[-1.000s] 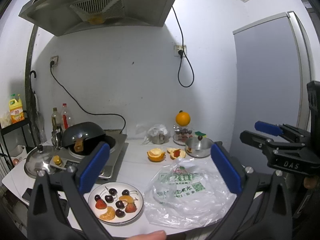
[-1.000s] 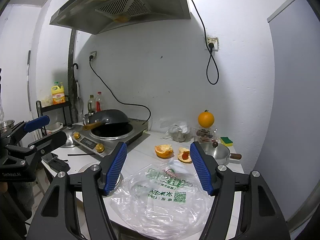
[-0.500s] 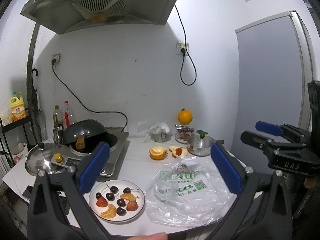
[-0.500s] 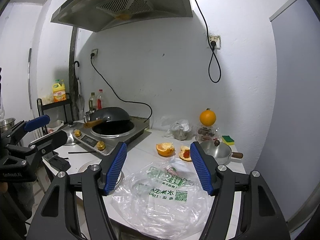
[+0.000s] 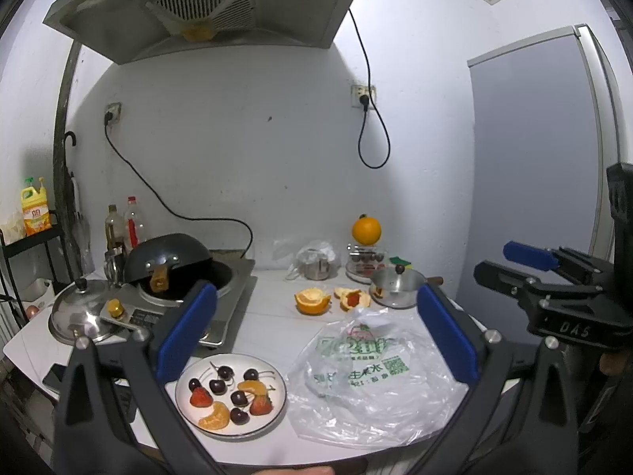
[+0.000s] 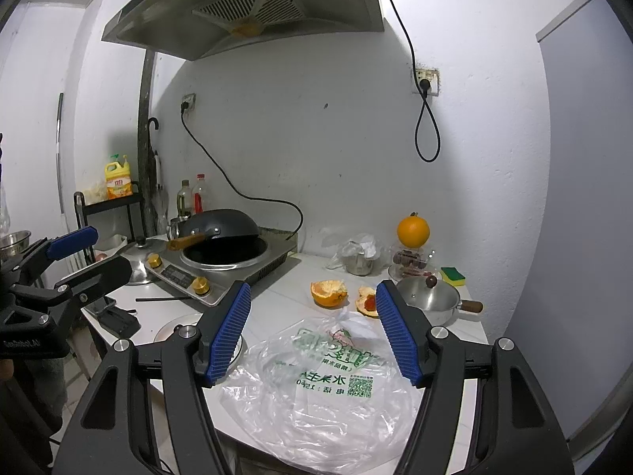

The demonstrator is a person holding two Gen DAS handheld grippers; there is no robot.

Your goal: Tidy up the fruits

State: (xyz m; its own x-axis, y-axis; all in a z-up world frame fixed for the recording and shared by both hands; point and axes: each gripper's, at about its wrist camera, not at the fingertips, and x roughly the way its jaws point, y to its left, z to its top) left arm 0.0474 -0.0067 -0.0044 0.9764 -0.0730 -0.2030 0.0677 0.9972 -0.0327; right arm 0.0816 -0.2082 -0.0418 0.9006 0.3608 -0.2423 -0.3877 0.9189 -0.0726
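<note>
A white plate (image 5: 186, 403) at the counter's front holds cherries, strawberries and orange segments (image 5: 215, 420). A clear plastic bag (image 5: 368, 372) with green print lies right of it; it also shows in the right wrist view (image 6: 320, 392). An orange peel cup (image 5: 311, 301) and peel scraps (image 5: 352, 299) lie behind. A whole orange (image 5: 366, 230) sits on a glass container. My left gripper (image 5: 314, 336) is open and empty above the counter's front. My right gripper (image 6: 312, 332) is open and empty above the bag.
An induction cooker with a black wok (image 5: 170, 261) stands at the left, a steel lid (image 5: 79, 312) beside it. A small steel pot (image 5: 395, 287), a sponge and a bagged cup (image 5: 316, 261) stand at the back. A rack with a yellow bottle (image 6: 118, 182) is far left.
Both grippers have pulled back and up a little from the counter; the objects look slightly smaller. Jaws stay open. Nothing on the counter has moved.
</note>
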